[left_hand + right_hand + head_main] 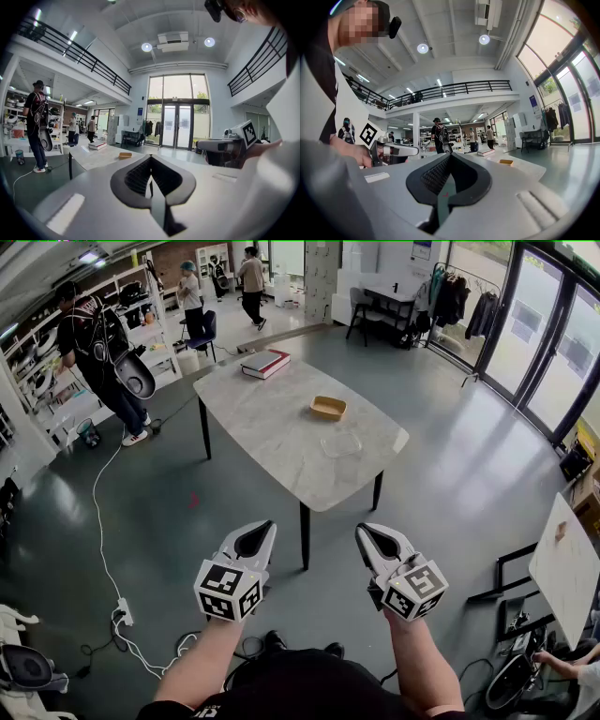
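Clear container [339, 442]: set on the near right part of the marble worktop [272, 427], empty as far as visible, faint against the stone. Yellow tray [328, 408]: just beyond it toward the far side, not touching it. Red-and-white books [265, 363]: at the far left corner, well apart from both.

Left hand-held gripper [255, 538]: jaws together with nothing between them, confirmed in the left gripper view. Right hand-held gripper [375, 542]: likewise closed and empty, confirmed in the right gripper view. Both held side by side over the floor on the near side of the worktop, well short of its edge and pointing toward it.

Judged an approach stage, with nothing yet touched. Recommended handling:
- Keep both level and clear of one another on the way in.
- Part the jaws before crossing the worktop edge, not above the items.
- Come at the clear container from the near side and from above.
- Expect thin transparent walls to flex and the base to slide on polished stone, so take a rim or wall squarely and lightly.
- Watch the near table leg [305, 535] just ahead, between the two.
- Mind the white cable [101, 521] on the floor at left when stepping forward.
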### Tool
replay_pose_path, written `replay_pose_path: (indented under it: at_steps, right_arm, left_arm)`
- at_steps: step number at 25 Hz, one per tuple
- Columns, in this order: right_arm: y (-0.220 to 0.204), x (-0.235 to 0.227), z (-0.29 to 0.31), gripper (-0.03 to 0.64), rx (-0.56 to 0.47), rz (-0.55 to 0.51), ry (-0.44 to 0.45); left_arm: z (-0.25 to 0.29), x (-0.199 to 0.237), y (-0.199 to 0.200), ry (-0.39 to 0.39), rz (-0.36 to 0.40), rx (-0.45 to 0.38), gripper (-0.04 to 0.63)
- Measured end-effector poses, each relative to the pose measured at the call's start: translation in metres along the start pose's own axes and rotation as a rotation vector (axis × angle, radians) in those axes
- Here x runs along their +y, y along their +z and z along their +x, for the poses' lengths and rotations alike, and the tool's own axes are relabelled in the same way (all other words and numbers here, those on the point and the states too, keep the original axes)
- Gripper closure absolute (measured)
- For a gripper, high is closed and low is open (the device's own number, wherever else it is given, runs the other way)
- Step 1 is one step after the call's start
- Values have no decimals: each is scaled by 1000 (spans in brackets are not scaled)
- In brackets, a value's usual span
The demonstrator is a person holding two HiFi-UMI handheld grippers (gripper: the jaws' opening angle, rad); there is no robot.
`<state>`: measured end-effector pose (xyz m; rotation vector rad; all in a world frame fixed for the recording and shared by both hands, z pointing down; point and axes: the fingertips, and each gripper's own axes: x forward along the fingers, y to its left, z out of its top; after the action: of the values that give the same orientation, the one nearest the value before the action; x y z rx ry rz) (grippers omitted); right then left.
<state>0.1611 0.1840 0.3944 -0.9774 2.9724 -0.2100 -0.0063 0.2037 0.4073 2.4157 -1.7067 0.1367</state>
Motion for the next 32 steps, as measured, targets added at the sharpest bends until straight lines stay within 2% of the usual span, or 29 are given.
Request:
replay_pose_path:
  at_steps: [12,17,32]
  right_arm:
    - [5,-5,6,604,0,-10,-9]
    - [2,-3,17,603,-12,37,-3]
    - [-9,38,77,603,24,47,9]
  left_arm:
    - [12,0,12,-17,11,-22,592]
    - [15,12,8,-26,8,-14,592]
    - [-20,93,0,-3,-5,-24,592]
